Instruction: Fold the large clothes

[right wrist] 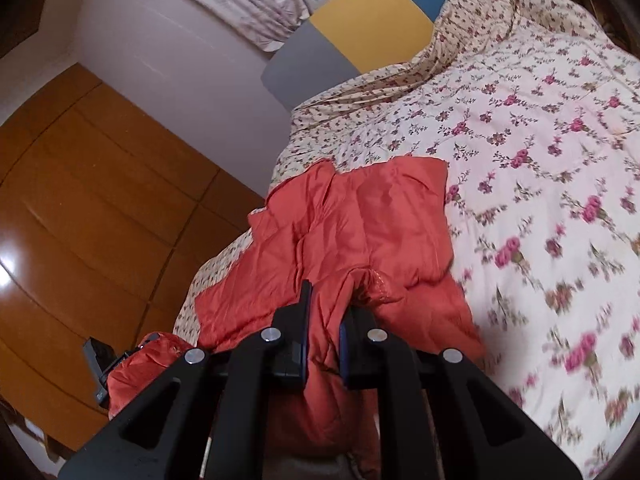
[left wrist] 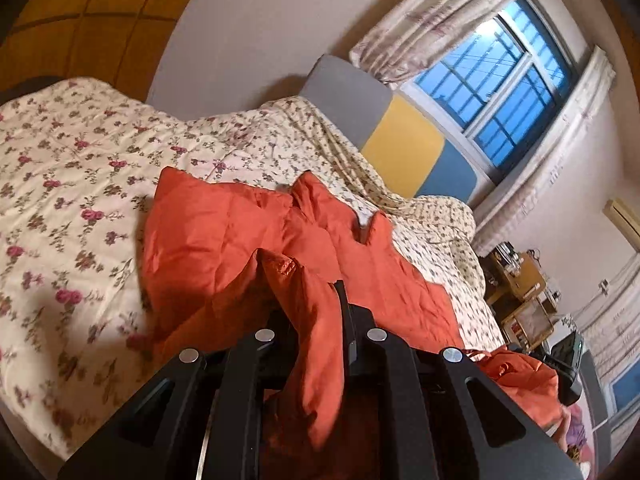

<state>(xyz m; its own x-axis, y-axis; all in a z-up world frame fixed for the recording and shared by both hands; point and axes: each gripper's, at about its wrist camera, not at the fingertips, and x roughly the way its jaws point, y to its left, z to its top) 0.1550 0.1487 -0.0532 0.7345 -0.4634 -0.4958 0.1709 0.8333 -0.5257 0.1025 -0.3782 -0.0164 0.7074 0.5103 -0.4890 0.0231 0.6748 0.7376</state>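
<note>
A large orange-red padded garment lies spread on the floral bedspread. In the left wrist view my left gripper is shut on a bunched edge of that garment, and the cloth drapes over and hides the left finger. In the right wrist view the same garment stretches away from my right gripper, which is shut on another gathered edge of it. Cloth hangs down between both pairs of black fingers. The other gripper shows as a dark shape at the low left of the right wrist view, beside more orange cloth.
The bed's headboard has grey, yellow and blue panels below a curtained window. A wooden wardrobe stands beside the bed. Cluttered wooden furniture sits beyond the bed's far side.
</note>
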